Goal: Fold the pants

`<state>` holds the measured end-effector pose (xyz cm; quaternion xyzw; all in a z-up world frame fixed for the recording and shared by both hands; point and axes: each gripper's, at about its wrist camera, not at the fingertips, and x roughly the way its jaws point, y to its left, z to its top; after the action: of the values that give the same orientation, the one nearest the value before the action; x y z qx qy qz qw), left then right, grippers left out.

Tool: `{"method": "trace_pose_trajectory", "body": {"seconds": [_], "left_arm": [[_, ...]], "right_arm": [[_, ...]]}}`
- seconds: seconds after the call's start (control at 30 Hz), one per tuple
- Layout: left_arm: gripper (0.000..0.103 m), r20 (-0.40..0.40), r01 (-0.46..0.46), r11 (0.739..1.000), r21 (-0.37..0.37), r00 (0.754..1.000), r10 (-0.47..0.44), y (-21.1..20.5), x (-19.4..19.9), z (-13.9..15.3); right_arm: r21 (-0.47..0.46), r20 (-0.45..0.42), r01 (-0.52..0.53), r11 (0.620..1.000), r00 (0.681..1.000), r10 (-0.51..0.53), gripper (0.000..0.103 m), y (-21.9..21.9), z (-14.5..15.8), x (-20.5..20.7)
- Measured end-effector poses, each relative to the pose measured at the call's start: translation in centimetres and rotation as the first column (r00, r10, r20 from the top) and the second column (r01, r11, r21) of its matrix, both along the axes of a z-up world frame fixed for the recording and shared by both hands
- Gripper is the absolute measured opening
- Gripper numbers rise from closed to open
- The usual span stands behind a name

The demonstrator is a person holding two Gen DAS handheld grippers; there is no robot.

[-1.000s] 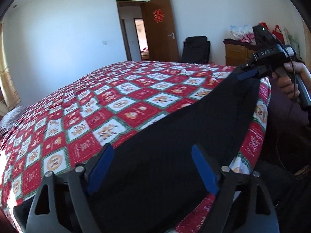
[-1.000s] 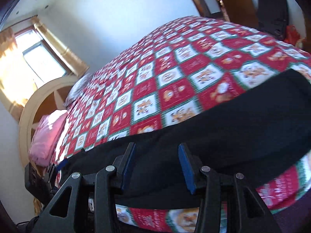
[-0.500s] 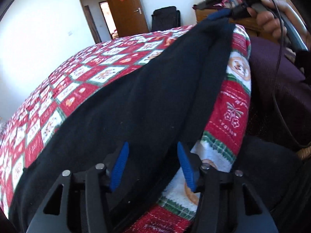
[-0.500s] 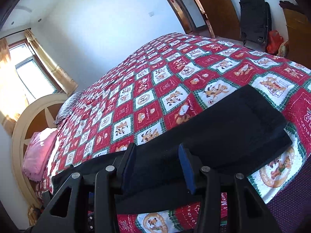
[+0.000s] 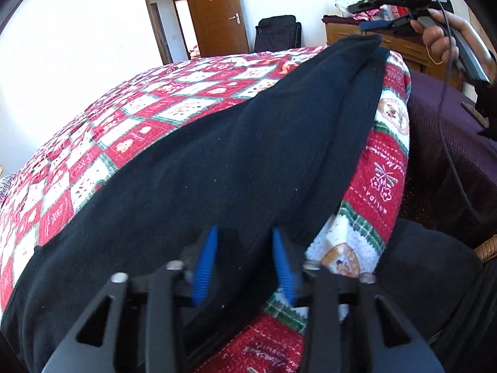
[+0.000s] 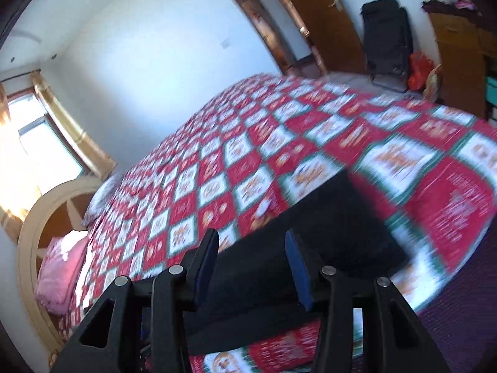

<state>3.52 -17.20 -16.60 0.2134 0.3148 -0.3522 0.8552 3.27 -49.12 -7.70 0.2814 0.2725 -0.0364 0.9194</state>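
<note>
Black pants lie in a long strip along the near edge of a bed with a red, white and green patterned bedspread. My left gripper is low over one end of the strip. Its jaws are closing, and a fold of the pants' edge sits between the blue pads. The right gripper, held by a hand, hovers just above the far end, clear of the cloth. In the blurred right wrist view that gripper stands open above the pants.
Across the room are a brown door, a black folded chair and a wooden dresser. A curved headboard and pink pillow mark the bed's head. A dark purple surface borders the bed.
The left gripper dropped onto the pants' near edge and its jaws narrowed around the fabric. The right gripper drew back and up from the far end, leaving it on the bed.
</note>
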Motion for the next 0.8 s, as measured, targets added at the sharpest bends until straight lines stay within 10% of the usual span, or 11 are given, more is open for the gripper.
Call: {"method": "trace_pose_trajectory", "body": {"seconds": [0.2, 0.5, 0.63, 0.8], "left_arm": [[0.018, -0.063, -0.019, 0.997, -0.075, 0.998, 0.014, 0.9, 1.1, 0.2], [0.012, -0.036, -0.018, 0.998, -0.067, 0.999, 0.015, 0.7, 0.7, 0.2], [0.008, -0.032, -0.024, 0.997, -0.079, 0.999, 0.021, 1.1, 0.9, 0.4], [0.006, -0.033, -0.038, 0.992, -0.122, 0.999, 0.035, 1.9, 1.1, 1.3]], "right_arm": [[0.113, 0.035, 0.183, 0.977, 0.982, -0.188, 0.047, -7.3, 1.6, -4.3], [0.165, -0.145, 0.055, 0.985, 0.989, -0.031, 0.047, -6.1, -2.0, -0.9], [0.128, -0.161, 0.058, 0.99, 0.986, -0.037, 0.004, -6.2, -3.3, -0.7], [0.041, -0.102, 0.054, 0.998, 0.994, -0.05, 0.003, -6.0, -1.1, -1.3]]}}
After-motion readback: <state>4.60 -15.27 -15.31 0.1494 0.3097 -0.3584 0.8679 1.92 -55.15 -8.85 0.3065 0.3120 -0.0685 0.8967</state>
